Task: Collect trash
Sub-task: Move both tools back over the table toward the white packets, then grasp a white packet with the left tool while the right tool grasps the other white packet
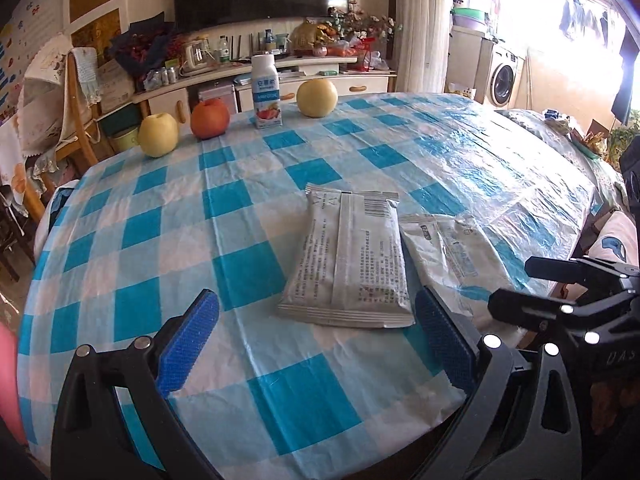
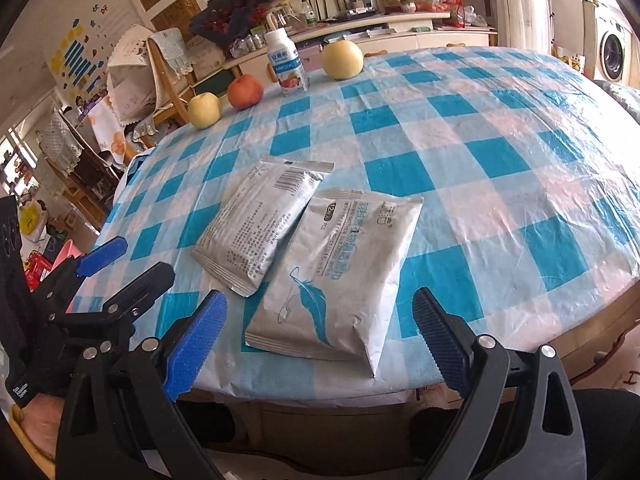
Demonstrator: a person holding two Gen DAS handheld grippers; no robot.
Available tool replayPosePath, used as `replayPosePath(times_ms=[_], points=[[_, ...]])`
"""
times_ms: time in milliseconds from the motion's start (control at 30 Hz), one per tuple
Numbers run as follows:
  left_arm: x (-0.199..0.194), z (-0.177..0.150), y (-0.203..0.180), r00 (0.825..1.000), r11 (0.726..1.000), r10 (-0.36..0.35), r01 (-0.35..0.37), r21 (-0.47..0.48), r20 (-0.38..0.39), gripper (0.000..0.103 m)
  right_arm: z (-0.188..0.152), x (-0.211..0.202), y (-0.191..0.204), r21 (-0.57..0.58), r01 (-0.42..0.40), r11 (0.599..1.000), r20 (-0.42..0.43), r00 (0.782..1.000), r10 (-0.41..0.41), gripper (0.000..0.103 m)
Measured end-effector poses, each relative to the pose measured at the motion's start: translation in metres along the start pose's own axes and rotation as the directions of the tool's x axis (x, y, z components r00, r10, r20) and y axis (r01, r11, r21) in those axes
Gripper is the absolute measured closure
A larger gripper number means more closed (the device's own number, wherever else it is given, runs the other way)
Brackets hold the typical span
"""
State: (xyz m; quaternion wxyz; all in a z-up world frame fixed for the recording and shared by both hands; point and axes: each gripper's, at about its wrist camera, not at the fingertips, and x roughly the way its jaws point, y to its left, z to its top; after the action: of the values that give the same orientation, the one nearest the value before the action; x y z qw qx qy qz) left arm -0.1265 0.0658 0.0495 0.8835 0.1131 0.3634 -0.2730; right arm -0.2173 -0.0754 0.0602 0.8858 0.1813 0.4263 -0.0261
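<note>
Two flat packets lay touching on the checked worktop (image 1: 132, 236): the grey packet (image 1: 350, 264) just ahead of the left hand-held gripper (image 1: 316, 340), the feather-print packet (image 2: 344, 276) between the right hand-held gripper's (image 2: 318, 336) fingers. Both grippers gaped, empty.

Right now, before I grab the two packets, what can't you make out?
- Bin: in neither view.
- Feather packet: its far side is hidden by the left tongs in the left view.
- Printed packet: text too small; full or empty unclear.
- Right tongs: open, holding nothing.
</note>
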Motion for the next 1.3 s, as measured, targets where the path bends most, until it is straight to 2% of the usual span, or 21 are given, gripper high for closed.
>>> replayPosePath(times_ms=[100,333,533,700,767,900,1033,1300], points=[[0.025,0.010,-0.010,0.998,0.999,-0.041,0.041,0.009,-0.055,0.004,-0.001,0.008,-0.002,0.002,0.007,1.000,-0.022,1.000,-0.007,0.010],[0.069,0.026,-0.025,0.992,0.997,-0.014,0.024,0.079,-0.128,0.004,0.000,0.020,-0.030,0.108,0.051,0.993,-0.063,0.997,-0.044,0.011],[0.092,0.033,-0.024,0.985,0.994,0.013,0.007,0.111,-0.172,0.004,0.004,0.019,-0.028,0.096,0.052,0.994,-0.050,0.998,-0.047,0.011],[0.102,0.034,-0.010,0.983,0.999,-0.033,0.039,0.031,-0.181,0.007,0.008,0.024,-0.027,0.089,0.052,0.995,-0.052,0.998,-0.047,0.011],[0.101,0.034,-0.007,0.985,0.999,-0.011,0.016,0.030,-0.169,0.017,0.009,0.027,-0.026,0.080,0.058,0.995,-0.055,0.997,-0.054,0.011],[0.096,0.034,0.004,0.988,1.000,-0.018,0.014,-0.026,-0.154,0.024,0.011,0.032,-0.020,0.055,0.065,0.996,-0.049,0.997,-0.063,0.011],[0.089,0.029,0.014,0.989,0.998,-0.018,0.010,-0.060,-0.145,0.025,0.012,0.041,-0.012,0.037,0.058,0.998,-0.057,0.997,-0.056,0.011],[0.062,0.022,0.045,0.996,0.985,-0.015,-0.001,-0.173,-0.090,0.025,0.012,0.055,0.010,-0.063,0.118,0.991,-0.044,0.992,-0.121,0.008]])
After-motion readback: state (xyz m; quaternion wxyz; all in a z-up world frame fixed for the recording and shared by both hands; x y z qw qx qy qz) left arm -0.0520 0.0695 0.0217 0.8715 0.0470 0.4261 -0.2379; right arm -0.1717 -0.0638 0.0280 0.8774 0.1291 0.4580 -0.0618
